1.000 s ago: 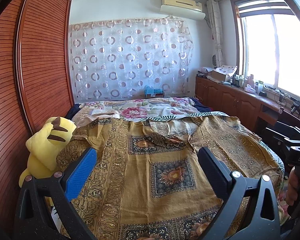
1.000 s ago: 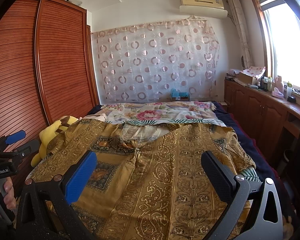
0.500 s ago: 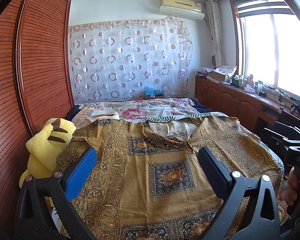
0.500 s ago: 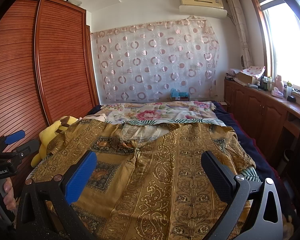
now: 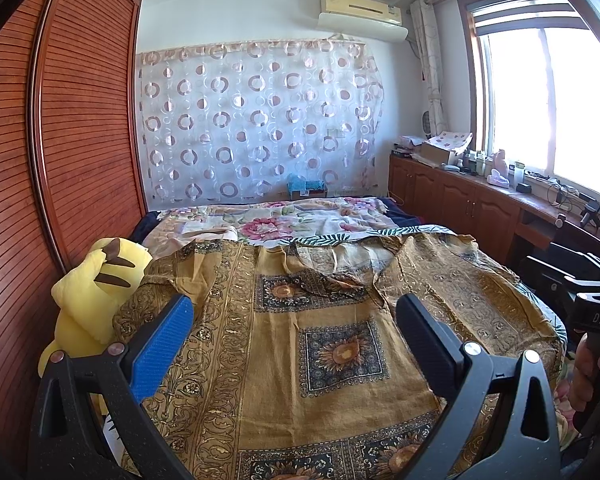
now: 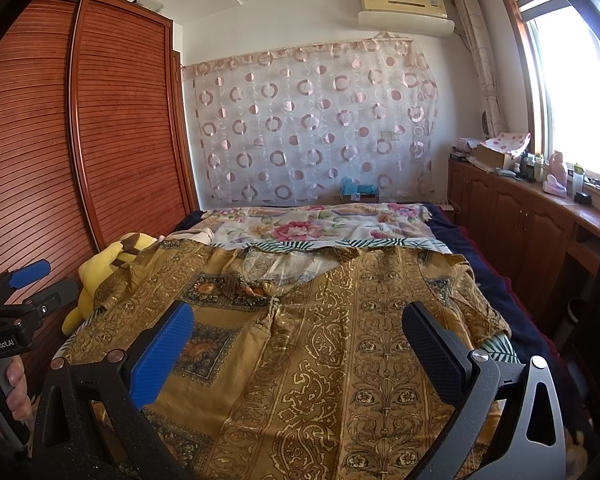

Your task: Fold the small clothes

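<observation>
A golden-brown patterned garment lies spread flat on the bed, front side up, with its neck opening toward the far end and its hem toward the camera. It is laid out wide like this, I think, so that the sleeves and side edges are easy to reach before the first fold. The cloth has some wrinkles near the collar, but most of it is smooth.

The left gripper hangs above the left-middle part of the garment with its jaws wide apart and nothing between them. The right gripper hangs above the right half in the same way, also fully open and empty. Neither one touches the cloth. Each gripper is seen from the other camera at the edge of the view, held by a hand on its handle.

Both grippers are held over the near part of the garment, one to each side, probably because the fold needs two grasp points at once.

A yellow plush toy sits at the left edge of the bed, just beside the left sleeve, against the wooden wardrobe. It may get in the way if that sleeve is pulled outward. A floral sheet lies beyond the collar. No fold is made yet.
</observation>
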A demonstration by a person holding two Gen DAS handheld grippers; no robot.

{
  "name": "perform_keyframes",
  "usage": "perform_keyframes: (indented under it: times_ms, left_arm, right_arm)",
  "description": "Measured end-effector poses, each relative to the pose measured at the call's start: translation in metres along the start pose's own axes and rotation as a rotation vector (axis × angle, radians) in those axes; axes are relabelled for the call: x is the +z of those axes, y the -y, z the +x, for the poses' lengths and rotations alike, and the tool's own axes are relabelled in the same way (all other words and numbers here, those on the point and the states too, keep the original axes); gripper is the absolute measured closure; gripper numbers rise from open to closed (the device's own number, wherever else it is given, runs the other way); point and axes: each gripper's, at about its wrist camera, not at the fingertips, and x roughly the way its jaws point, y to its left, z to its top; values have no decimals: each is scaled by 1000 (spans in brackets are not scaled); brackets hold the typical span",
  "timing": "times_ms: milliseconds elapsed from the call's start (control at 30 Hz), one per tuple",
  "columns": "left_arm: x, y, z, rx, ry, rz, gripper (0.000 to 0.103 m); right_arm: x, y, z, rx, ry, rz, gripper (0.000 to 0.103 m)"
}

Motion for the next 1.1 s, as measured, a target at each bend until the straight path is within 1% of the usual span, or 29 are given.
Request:
perform_keyframes:
  times_ms: [533, 733, 933, 967, 1067, 1100]
  left_arm:
    - [-1, 1, 0, 0, -1, -1, 1]
    - [16, 6, -10, 18, -39, -14, 1]
    - [21, -9, 0, 53, -91, -48, 1]
    - [15, -16, 7, 57, -94, -51, 1]
    - [9, -26, 10, 68, -103, -59, 1]
    - [1, -34, 14, 74, -105, -63, 1]
  right_arm:
    - [0, 0, -1, 1, -1, 0, 0]
    - [-3, 1, 7, 39, -25, 14, 0]
    - [-5, 6, 17, 57, -60, 22, 0]
    - [-4, 7, 18, 56, -62, 23, 0]
    - [-4, 7, 23, 63, -71, 19, 0]
    - [-3, 7, 25, 69, -75, 17, 0]
